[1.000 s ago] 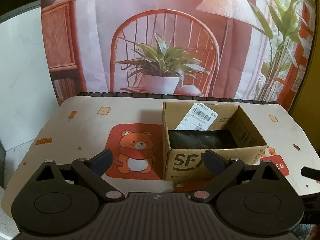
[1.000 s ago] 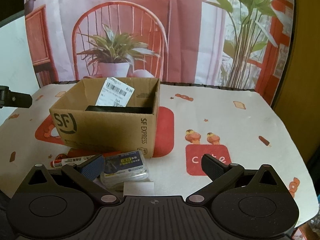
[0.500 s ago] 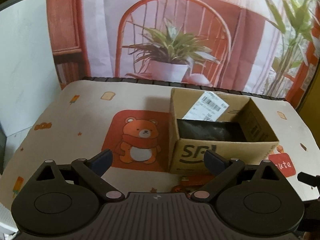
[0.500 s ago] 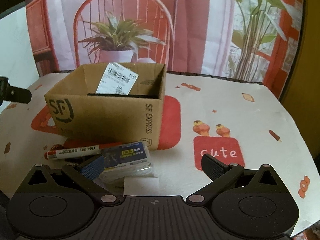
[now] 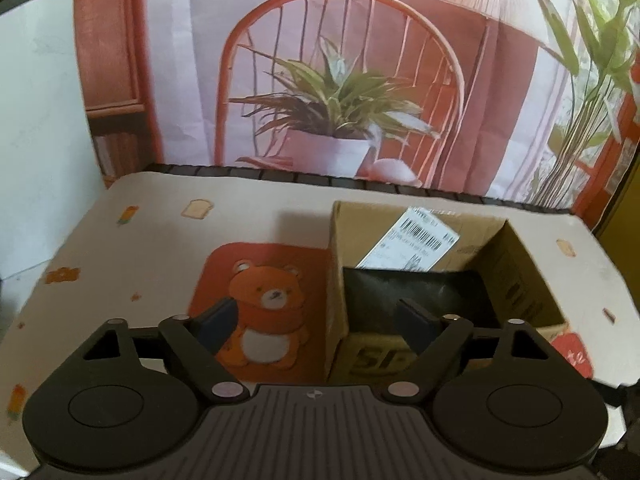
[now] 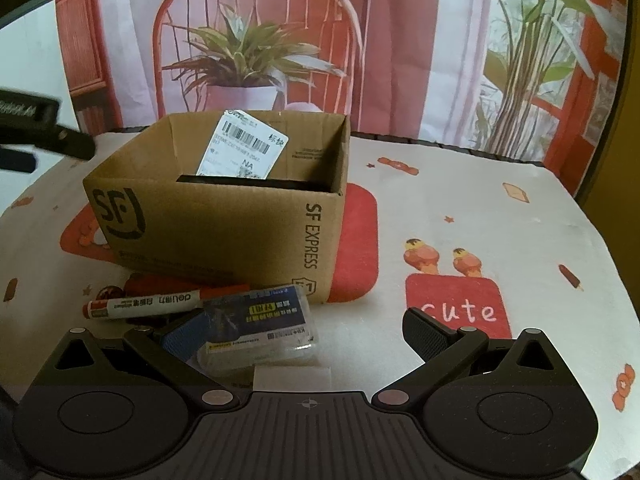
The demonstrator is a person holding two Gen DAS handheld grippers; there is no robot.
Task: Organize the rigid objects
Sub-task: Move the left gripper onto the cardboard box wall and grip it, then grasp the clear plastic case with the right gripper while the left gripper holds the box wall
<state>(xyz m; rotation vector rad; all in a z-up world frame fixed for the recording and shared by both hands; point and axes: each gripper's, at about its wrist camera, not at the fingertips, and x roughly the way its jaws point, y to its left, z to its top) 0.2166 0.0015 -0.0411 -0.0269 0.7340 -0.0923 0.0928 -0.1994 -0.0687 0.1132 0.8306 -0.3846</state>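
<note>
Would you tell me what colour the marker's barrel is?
White, with red ends, on the marker; the right wrist view shows it best.

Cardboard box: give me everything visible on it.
The cardboard box is brown corrugated, open-topped and upright on the printed tablecloth. Its front wall has a black SF logo and its right side reads "SF EXPRESS". A white barcode label sticks to the inside of the far wall. Something dark lies inside; it cannot be identified. A marker and a clear plastic case lie in front of its base. Neither gripper touches it.
</note>
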